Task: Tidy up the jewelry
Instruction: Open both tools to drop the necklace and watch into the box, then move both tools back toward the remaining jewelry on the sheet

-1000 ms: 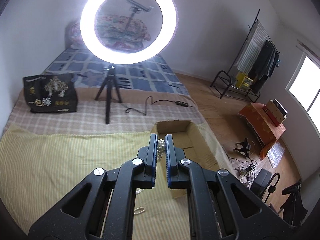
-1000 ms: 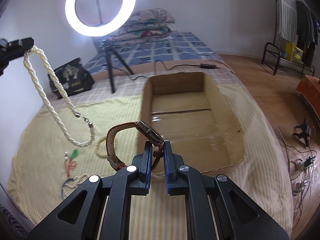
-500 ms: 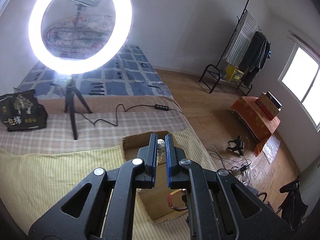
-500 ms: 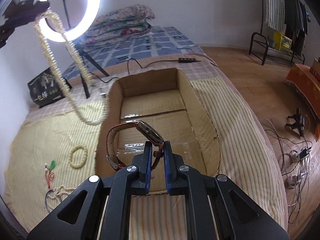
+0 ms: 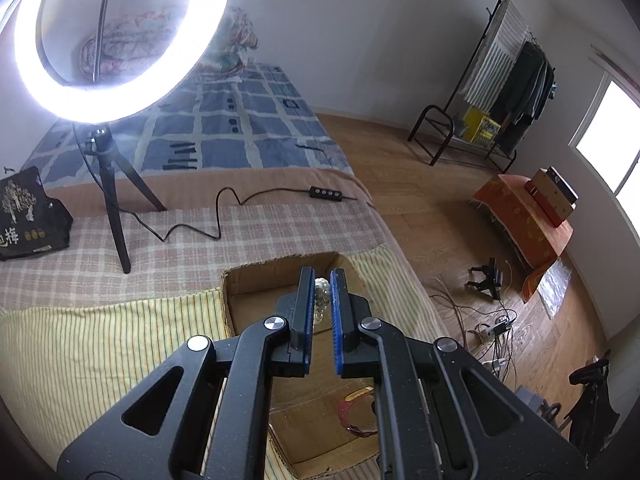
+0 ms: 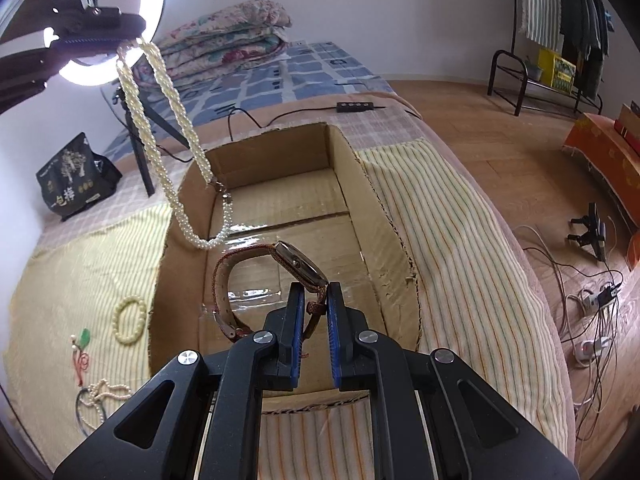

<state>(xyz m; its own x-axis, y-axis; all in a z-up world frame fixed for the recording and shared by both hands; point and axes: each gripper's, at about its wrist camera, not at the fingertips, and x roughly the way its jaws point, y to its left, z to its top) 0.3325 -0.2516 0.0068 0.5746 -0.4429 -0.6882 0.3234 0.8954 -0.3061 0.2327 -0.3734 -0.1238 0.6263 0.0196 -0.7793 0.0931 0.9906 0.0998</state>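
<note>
My left gripper (image 5: 322,276) is shut on a pearl necklace (image 5: 321,300). In the right wrist view the necklace (image 6: 176,160) hangs from that gripper (image 6: 128,46) as a long loop, its low end over the left side of the open cardboard box (image 6: 384,216). My right gripper (image 6: 314,292) is shut on the brown strap of a wristwatch (image 6: 298,266) and holds it above the box. The watch also shows low in the left wrist view (image 5: 356,414).
On the yellow striped cloth (image 6: 80,264) left of the box lie a pale bead bracelet (image 6: 128,320), a green and red charm (image 6: 82,350) and a thin pearl strand (image 6: 106,394). A ring light on a tripod (image 5: 116,216) and a black bag (image 5: 28,216) stand behind.
My left gripper has carried the necklace to the right, from over the cloth to over the box. My right gripper has moved the watch forward over the box.
</note>
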